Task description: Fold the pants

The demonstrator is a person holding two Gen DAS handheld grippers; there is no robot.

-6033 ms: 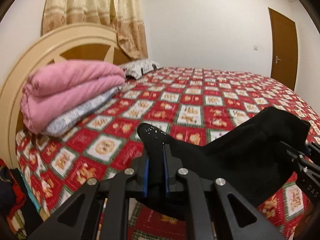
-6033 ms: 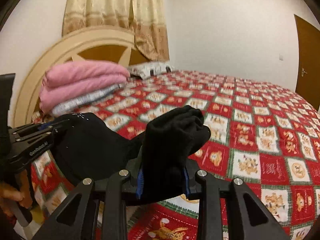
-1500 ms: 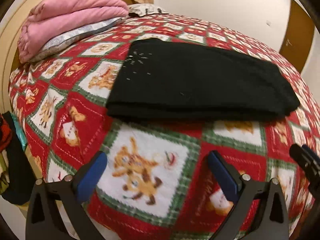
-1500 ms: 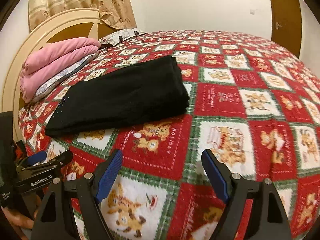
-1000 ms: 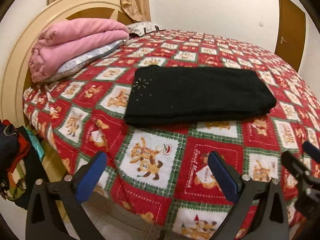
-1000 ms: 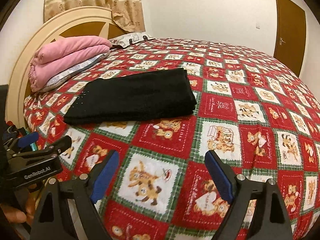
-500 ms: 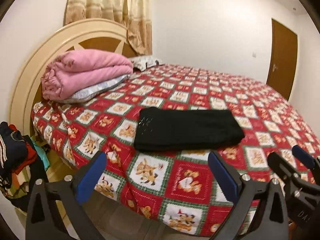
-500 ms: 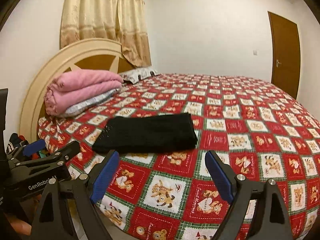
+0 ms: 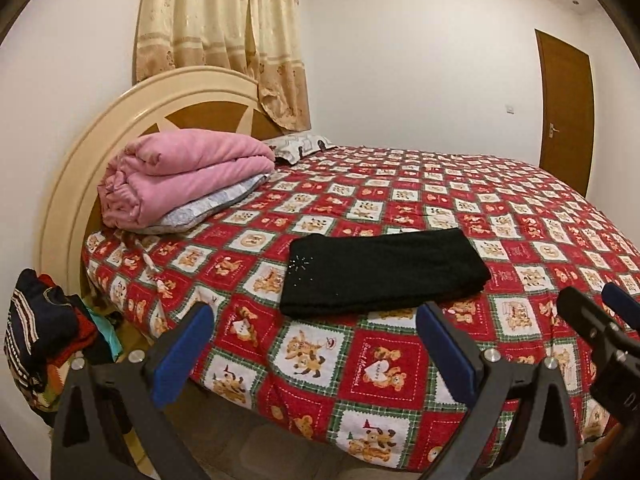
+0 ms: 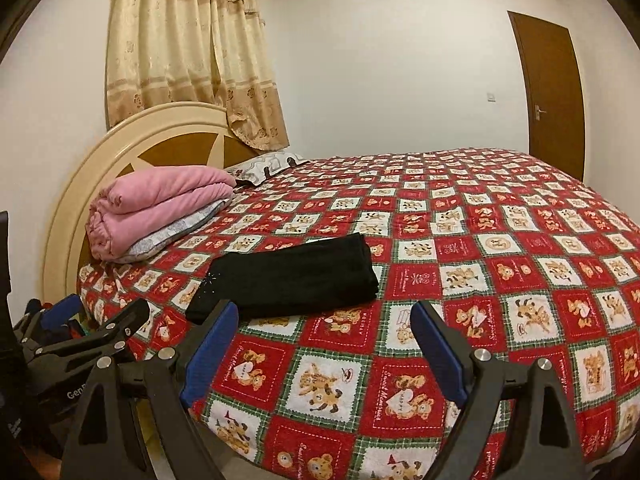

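Black folded pants [image 9: 384,272] on bedspread [image 9: 520,216], inner folds hidden, clothes pile [image 9: 40,332] cropped.

We see folded black pants [image 9: 384,272] flat on red-checked bear-print bedspread [image 9: 520,216], near front edge. Behind-left of them, pink folded blanket [image 9: 188,176] on grey pillow [image 9: 208,210] (against cream round headboard [image 9: 76,184]). Brown wooden door [image 9: 566,108] far right.

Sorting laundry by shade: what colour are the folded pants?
Black, with tiny sparkly dots at one corner; pants show best in the left wrist view.
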